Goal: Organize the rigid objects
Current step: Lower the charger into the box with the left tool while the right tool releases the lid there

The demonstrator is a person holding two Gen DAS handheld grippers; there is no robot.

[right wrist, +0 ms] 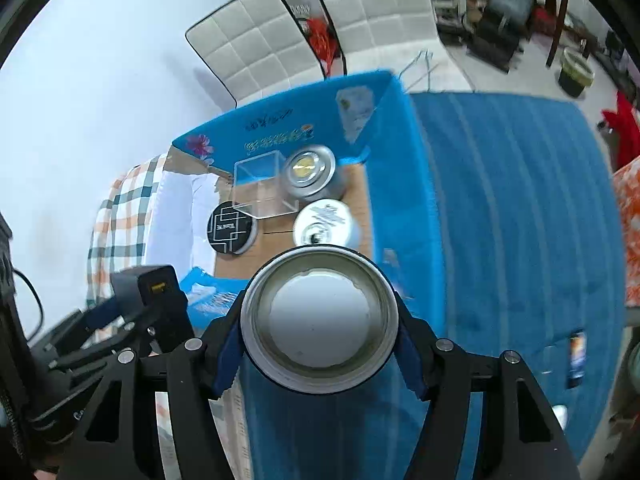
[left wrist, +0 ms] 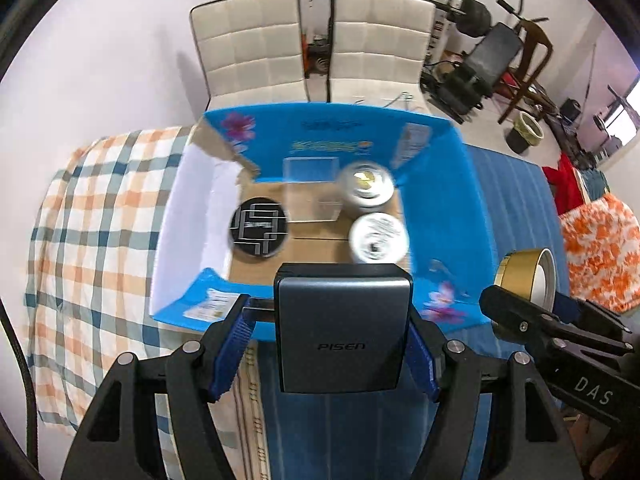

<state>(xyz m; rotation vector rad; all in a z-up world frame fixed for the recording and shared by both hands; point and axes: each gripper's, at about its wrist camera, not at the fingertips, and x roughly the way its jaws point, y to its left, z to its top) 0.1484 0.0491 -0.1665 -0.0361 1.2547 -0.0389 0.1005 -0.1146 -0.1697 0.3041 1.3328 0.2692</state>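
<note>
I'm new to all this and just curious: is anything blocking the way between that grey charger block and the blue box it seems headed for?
Nothing visible does. The left gripper holds the grey charger block just short of the blue box, whose top is open. Bare cardboard floor lies between the black round tin and the white tin.

"PISEN" stands on the grey charger (left wrist: 343, 332); "DAS" on the right claw (left wrist: 524, 312).

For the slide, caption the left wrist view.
Left gripper carries a grey charger toward the blue box.
</note>
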